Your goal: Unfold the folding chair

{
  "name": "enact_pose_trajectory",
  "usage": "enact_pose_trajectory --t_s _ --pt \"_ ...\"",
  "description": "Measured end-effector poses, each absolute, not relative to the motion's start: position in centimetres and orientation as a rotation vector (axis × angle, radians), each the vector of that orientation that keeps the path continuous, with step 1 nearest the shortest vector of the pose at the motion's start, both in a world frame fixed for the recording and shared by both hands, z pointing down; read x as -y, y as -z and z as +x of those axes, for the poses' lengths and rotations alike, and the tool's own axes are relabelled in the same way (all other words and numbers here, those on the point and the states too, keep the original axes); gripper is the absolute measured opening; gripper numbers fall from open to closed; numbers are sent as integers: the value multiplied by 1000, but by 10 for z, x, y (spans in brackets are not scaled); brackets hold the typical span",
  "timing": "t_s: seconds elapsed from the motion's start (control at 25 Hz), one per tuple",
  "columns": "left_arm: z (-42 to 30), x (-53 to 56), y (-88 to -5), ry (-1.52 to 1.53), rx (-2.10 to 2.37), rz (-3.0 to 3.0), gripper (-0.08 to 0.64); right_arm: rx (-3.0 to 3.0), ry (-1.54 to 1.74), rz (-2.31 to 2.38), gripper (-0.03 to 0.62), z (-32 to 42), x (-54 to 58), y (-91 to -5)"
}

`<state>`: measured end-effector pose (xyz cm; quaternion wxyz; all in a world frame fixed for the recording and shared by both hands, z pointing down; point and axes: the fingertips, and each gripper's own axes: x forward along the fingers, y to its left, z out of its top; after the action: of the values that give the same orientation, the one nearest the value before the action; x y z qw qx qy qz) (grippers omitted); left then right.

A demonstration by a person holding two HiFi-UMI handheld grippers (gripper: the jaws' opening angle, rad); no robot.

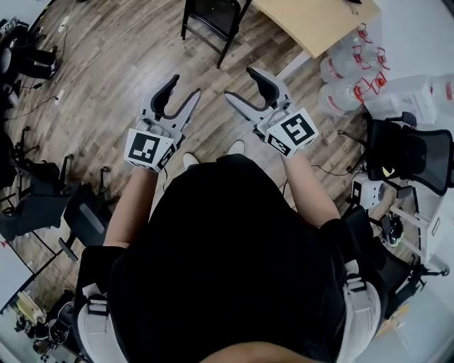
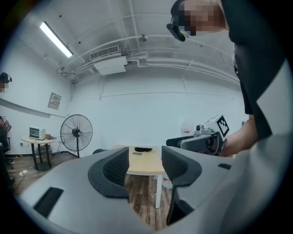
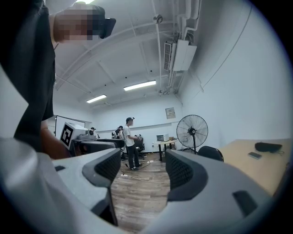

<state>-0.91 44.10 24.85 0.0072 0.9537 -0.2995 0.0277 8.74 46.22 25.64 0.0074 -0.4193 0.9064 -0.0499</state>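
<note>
In the head view both grippers are held out level above the wooden floor (image 1: 106,92), the left gripper (image 1: 183,88) at centre left and the right gripper (image 1: 240,84) just right of it. The folding chair (image 1: 213,21), black, stands at the top centre of the frame beside a light table (image 1: 319,25), well apart from both grippers. Water bottles (image 1: 344,78) at the upper right show only here. The left gripper view shows its jaws apart with nothing between them, and beyond them the table and a fan (image 2: 76,133) at left. The right gripper view likewise shows jaws apart and empty, and alone shows a person (image 3: 130,141) standing far off.
</note>
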Motion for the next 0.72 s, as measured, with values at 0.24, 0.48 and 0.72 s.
enact_pose_trajectory --t_s 0.24,0.48,0.72 --pt "33 -438 -249 -114 962 2982 219 -2848 158 -1272 296 121 -461 -260" --pt "66 -431 -250 -121 968 2990 219 -2844 147 -1254 296 149 -451 -259" --pt "83 -411 -254 -120 965 2990 219 -2837 148 -1270 296 166 -430 -262"
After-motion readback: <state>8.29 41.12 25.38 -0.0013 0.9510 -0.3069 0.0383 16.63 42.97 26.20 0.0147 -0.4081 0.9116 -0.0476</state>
